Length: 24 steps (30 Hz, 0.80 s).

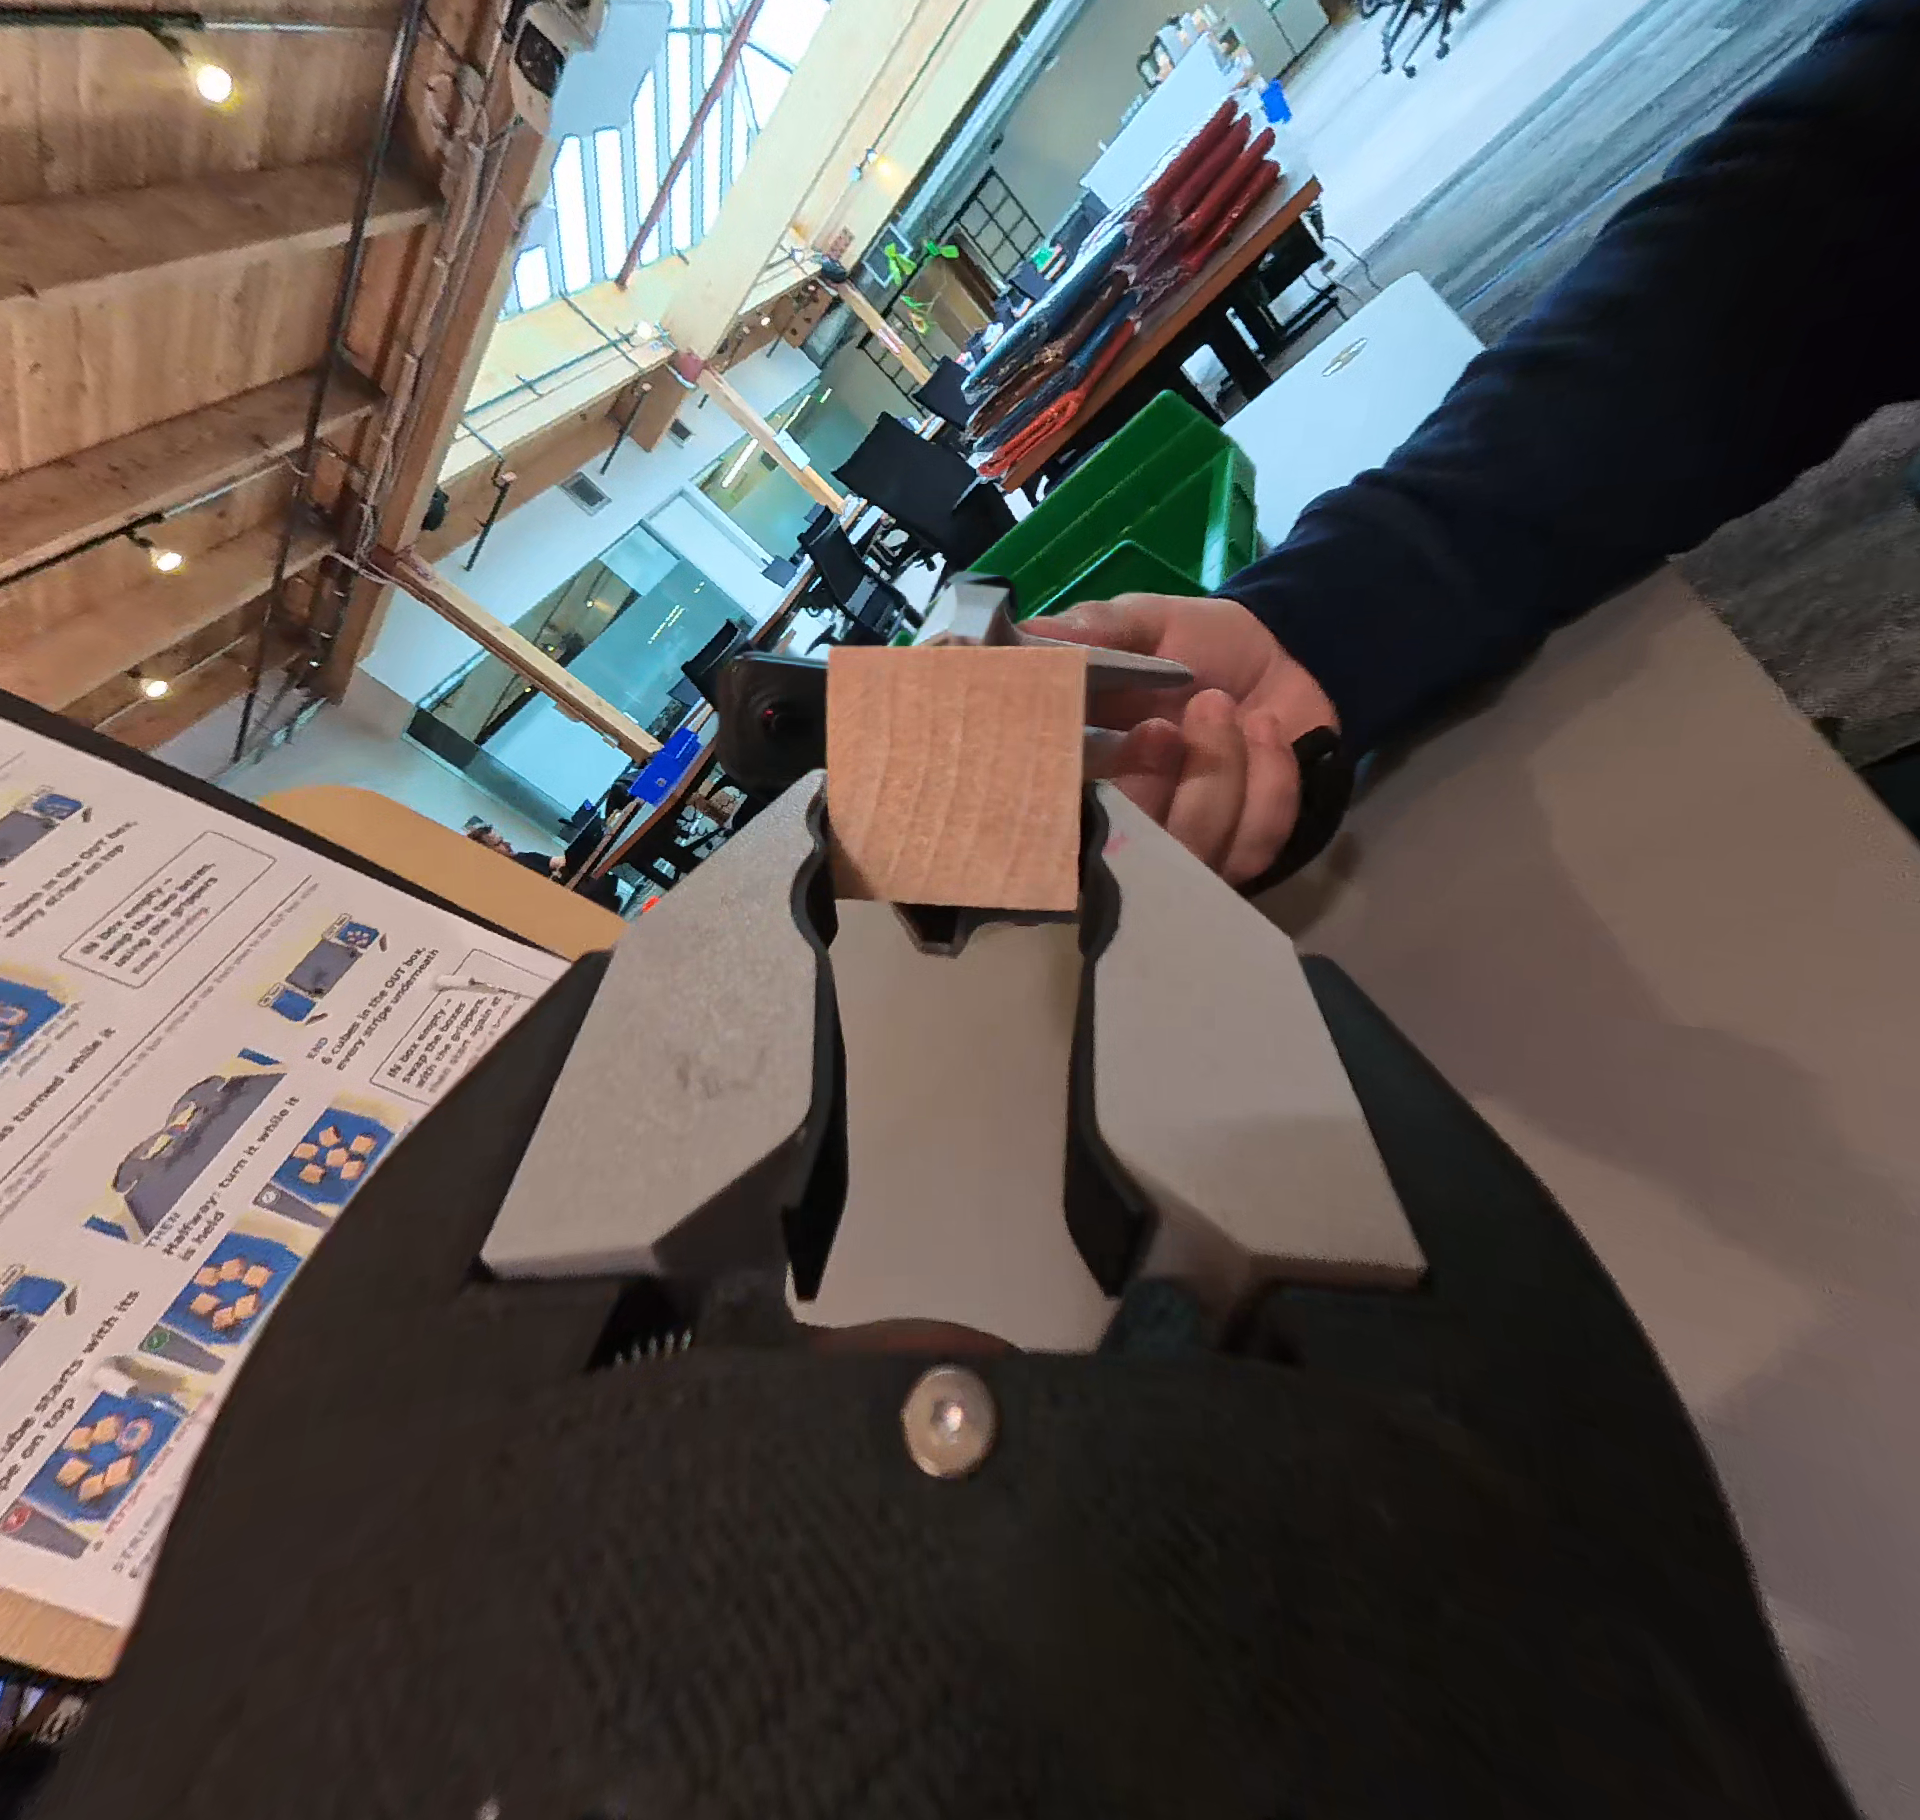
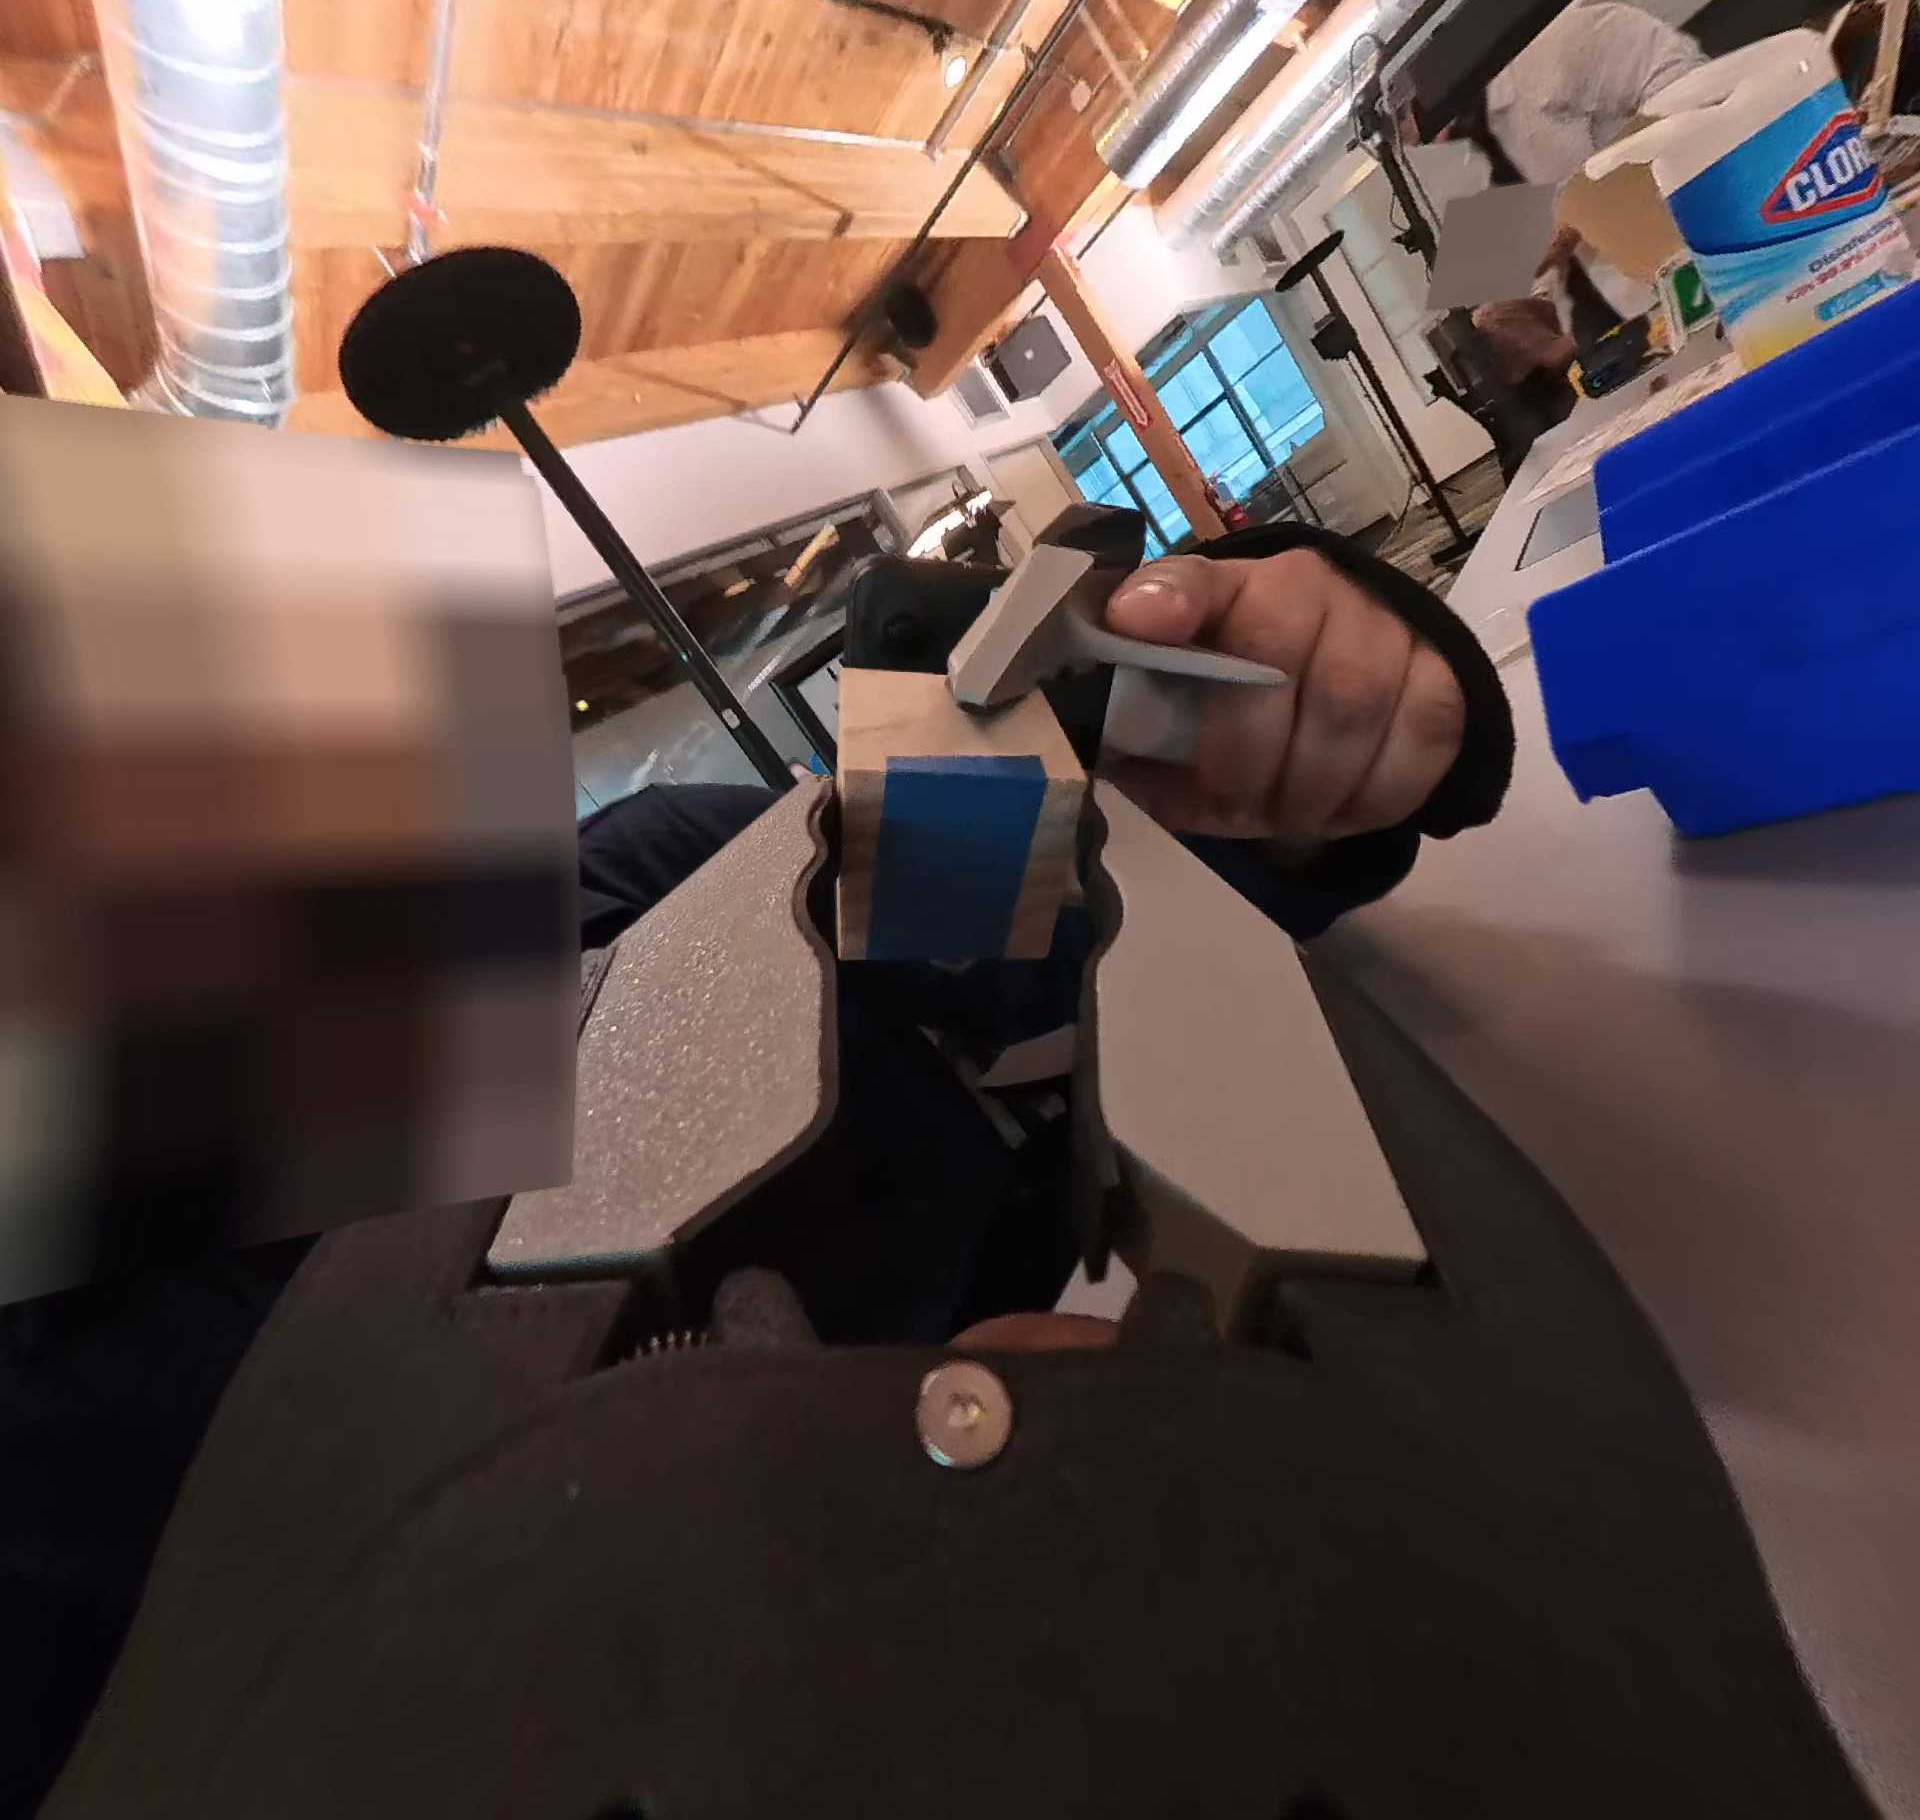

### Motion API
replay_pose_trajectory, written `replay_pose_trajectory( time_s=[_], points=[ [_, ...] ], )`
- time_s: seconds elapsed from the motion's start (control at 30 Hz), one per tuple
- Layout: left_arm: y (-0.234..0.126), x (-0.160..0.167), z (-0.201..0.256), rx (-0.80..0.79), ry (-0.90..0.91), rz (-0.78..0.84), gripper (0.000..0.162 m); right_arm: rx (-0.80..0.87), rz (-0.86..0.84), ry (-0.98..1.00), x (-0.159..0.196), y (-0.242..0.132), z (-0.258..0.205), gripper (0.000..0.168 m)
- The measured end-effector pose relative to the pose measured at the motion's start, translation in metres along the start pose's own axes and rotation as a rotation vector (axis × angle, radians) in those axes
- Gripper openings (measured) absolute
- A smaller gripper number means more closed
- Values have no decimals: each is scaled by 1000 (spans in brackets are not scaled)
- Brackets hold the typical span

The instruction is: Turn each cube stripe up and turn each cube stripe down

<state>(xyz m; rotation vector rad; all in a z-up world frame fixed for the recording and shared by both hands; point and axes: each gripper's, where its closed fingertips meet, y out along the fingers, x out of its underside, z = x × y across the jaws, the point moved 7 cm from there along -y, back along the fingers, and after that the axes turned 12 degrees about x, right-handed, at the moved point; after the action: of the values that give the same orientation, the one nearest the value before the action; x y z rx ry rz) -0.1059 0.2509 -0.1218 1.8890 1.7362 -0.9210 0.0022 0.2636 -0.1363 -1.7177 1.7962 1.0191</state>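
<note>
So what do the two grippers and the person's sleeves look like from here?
Both alike: the left gripper and right gripper have a black textured body, a silver centre screw, and flat grey fingers with wavy black-edged tips. Dark navy sleeve; a black strap circles each wrist.

Wooden cube, light tan, visible grain. One only, held off desk, pinched on opposite side faces by left tongs and, crosswise, by right tongs. Left wrist view: plain wood face toward camera, no stripe on it. Right wrist view: cube shows wide blue tape stripe running down middle of near face, bare wood strips either side. Cube slightly tilted relative to desk; desk below and right of it.
</note>
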Motion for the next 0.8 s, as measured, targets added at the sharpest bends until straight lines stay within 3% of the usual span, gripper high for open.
replay_pose_trajectory(
  time_s=[0.33, 0.63, 0.8],
  points=[
    [4, 22, -1, -119, 44, -42, 44, 67, 70, 85, -4, -5, 17, 42],
    [1, 28, 3, -150, 52, -33, 44, 83, 18, 89, 1, -2, 21, 43],
    [4, 41, 3, -189, 27, -107, 44, 278, 13, -46, -4, -6, 24, 42]
  ],
)
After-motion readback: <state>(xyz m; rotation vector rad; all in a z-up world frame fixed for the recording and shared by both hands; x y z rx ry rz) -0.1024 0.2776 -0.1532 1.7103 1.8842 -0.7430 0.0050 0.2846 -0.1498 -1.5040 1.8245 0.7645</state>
